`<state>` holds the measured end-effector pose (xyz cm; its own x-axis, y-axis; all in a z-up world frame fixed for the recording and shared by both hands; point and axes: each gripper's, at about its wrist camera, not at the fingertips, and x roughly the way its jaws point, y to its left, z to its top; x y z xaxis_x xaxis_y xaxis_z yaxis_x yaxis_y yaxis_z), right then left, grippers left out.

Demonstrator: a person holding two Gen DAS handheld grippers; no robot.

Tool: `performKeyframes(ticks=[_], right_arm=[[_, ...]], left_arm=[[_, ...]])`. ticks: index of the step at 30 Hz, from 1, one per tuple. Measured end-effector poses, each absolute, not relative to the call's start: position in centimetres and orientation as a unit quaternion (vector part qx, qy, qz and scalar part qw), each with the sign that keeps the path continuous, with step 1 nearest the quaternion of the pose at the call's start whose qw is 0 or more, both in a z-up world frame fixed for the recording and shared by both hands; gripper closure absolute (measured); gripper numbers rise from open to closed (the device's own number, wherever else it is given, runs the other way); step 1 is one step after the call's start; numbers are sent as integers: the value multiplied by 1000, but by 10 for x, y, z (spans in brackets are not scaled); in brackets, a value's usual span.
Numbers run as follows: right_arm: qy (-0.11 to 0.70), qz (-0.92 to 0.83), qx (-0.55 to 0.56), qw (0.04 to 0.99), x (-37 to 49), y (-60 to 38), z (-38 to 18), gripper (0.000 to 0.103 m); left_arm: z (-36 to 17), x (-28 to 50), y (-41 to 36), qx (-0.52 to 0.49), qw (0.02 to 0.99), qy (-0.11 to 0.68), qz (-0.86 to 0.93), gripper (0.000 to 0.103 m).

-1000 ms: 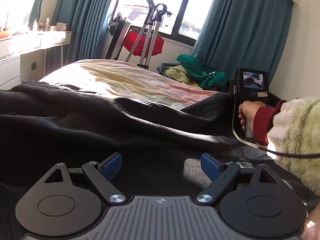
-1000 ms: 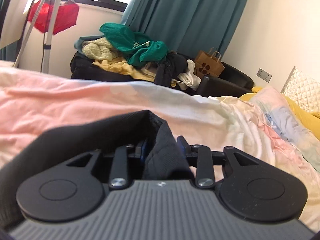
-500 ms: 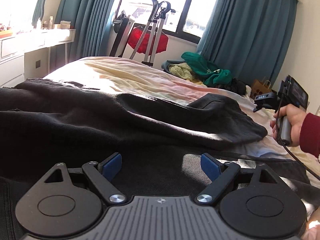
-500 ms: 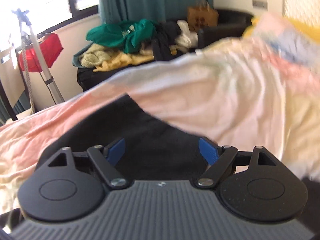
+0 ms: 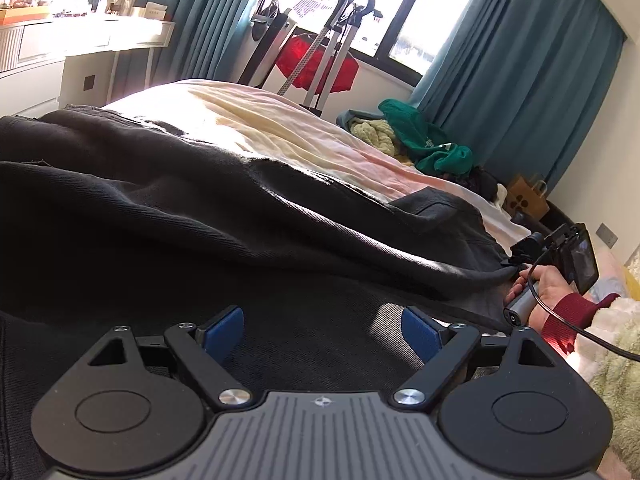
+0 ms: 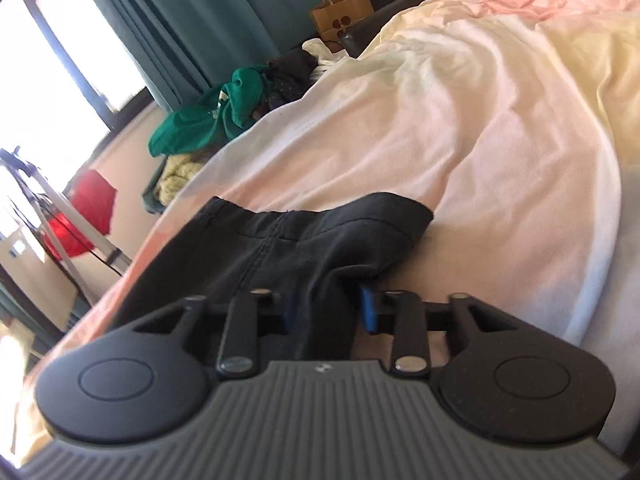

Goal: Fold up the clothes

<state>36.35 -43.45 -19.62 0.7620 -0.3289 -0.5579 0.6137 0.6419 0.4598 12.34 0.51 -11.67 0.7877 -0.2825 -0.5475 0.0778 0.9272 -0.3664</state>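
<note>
Dark charcoal garment (image 5: 208,216) rumpled across pastel bedsheet (image 6: 460,128).
Left gripper (image 5: 322,330) jaws wide over fabric, holding nothing; right gripper (image 6: 326,312) jaws pinch garment's edge, lower centre.

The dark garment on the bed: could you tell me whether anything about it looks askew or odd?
Yes. The dark garment lies in long rumpled ridges across the bedspread, not flat. One corner is bunched between the right gripper's closed fingers, while the left gripper sits open over the cloth.
</note>
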Motion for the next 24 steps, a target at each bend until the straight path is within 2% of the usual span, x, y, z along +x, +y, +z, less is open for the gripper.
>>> performKeyframes(ticks=[5, 10, 19, 24], right_arm=[[211, -296, 218, 906, 368, -426, -148, 96], [159, -295, 202, 920, 322, -440, -107, 96], [240, -304, 268, 882, 216, -475, -191, 96], [234, -289, 301, 878, 205, -477, -198, 92]], left_arm=[[-113, 133, 10, -191, 927, 304, -106, 16], [-97, 114, 12, -190, 933, 273, -136, 15], [-87, 78, 1, -134, 937, 279, -159, 15], [-86, 78, -9, -100, 943, 276, -155, 15]])
